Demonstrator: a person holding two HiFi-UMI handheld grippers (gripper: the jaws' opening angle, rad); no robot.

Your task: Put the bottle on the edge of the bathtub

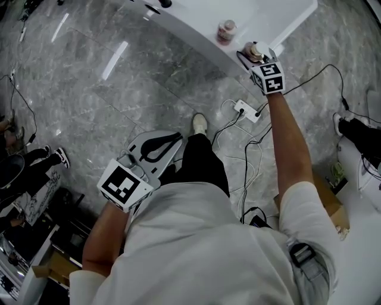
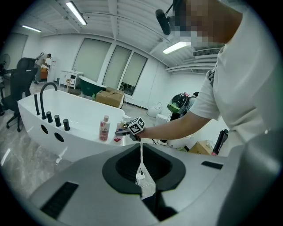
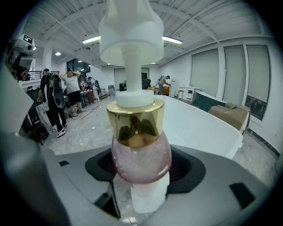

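A pink pump bottle with a gold collar and a white pump stands upright on the rim of the white bathtub. My right gripper is open around it; the bottle sits in the hollow between the jaws, and the pads stand off its sides. A second pink bottle with a label stands a little further along the same rim. My left gripper hangs low by the person's hip, shut and empty, well away from the tub.
A white power strip with loose cables lies on the marble floor below the tub edge. A black faucet and knobs sit at the tub's far end. A cardboard box is at the right. Several people stand far off.
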